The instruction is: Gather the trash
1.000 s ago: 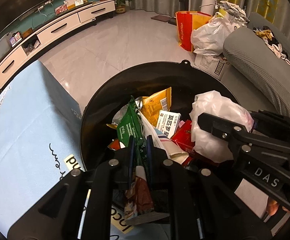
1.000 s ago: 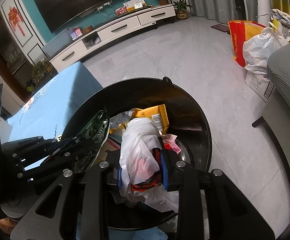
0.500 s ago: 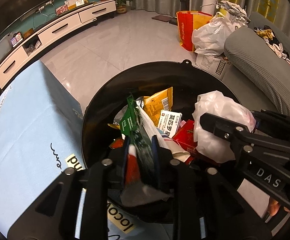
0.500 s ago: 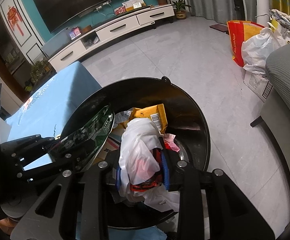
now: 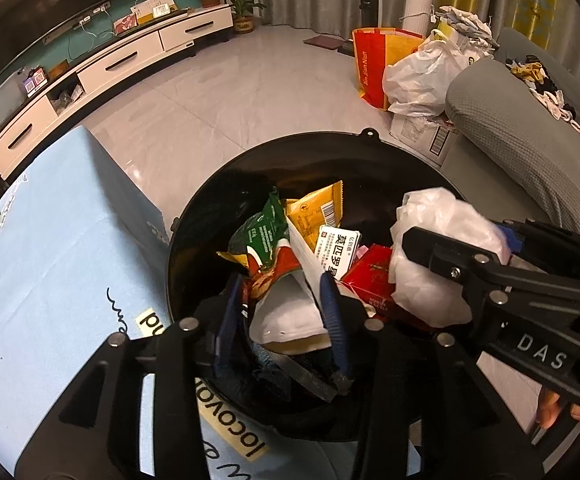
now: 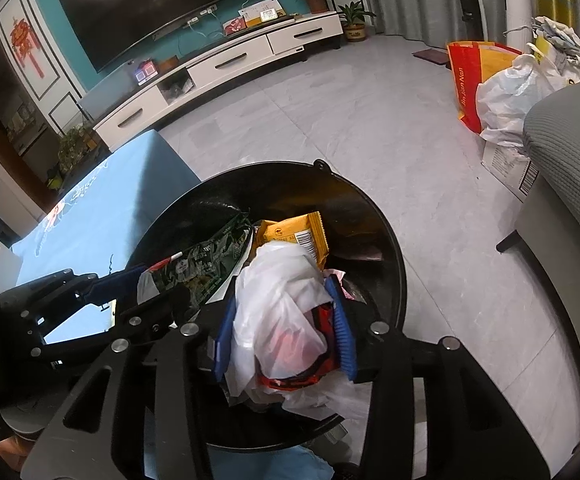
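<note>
A: What is each claw doing over the round black trash bin (image 5: 218, 216)?

B: The right gripper (image 6: 286, 332) is clamped on a crumpled white plastic bag (image 6: 278, 300) with a red wrapper inside, held above the bin's mouth. The left gripper (image 5: 282, 312) has its jaws spread; the green foil snack packet (image 5: 262, 232) lies between them but looks released, resting on the pile inside the bin.

A: How will that trash handle?

B: I'd judge all of it light, soft and crushable. The thin bag film is slippery, so pinch a bunched fold, not a single layer. The foil packet is crinkly; its flat sealed edge is the best hold.

A: What changed from a second ago?

B: Then the left jaws were pinched shut on the green packet. Now they have parted and the packet has dropped lower into the bin. The right grip on the bag is unchanged.
</note>
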`<state>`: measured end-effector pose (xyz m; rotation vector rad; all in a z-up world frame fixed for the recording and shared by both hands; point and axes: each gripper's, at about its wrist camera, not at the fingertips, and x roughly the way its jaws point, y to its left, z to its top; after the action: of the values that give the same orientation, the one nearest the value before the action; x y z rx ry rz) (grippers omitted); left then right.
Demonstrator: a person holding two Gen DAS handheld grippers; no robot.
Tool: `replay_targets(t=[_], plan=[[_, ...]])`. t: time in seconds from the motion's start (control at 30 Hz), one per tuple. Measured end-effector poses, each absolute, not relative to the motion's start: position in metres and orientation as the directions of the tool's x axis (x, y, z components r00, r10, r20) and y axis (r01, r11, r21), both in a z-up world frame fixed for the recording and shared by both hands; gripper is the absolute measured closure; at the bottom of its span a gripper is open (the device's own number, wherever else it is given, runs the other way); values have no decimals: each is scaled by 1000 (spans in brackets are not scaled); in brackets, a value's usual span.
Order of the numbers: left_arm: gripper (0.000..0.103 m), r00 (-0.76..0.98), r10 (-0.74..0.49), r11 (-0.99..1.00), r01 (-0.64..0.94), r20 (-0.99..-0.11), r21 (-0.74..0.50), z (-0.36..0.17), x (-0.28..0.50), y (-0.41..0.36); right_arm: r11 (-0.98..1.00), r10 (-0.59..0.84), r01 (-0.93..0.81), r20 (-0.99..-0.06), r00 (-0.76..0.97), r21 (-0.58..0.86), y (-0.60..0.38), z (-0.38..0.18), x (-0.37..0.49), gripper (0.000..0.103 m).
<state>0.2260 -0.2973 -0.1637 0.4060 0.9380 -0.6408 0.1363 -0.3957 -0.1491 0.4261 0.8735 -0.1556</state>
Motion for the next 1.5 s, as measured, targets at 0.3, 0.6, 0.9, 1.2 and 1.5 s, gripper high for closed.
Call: replay_targets(t=[0.3, 0.6, 0.9, 1.2, 1.5], plan=[[46, 444, -340, 746, 665, -829, 50, -157, 221, -294, 900, 23, 318, -761, 649, 298, -400, -143, 130, 54], [34, 460, -348, 750, 659, -817, 51, -148, 219, -289, 901, 4, 323, -751, 660, 289, -401, -134, 122, 48], [20, 472, -357, 755, 654, -806, 49, -137, 212, -278, 898, -28, 344, -745, 666, 274, -400, -121, 107, 34], [8, 497, -357, 761, 645, -791, 63, -118, 197, -262, 899, -59, 360, -747, 662, 248, -394, -103, 85, 21], [3, 523, -361, 785, 617, -772, 50, -94, 176, -237, 918, -101, 350, -744, 660, 186, -378, -80, 61, 7]])
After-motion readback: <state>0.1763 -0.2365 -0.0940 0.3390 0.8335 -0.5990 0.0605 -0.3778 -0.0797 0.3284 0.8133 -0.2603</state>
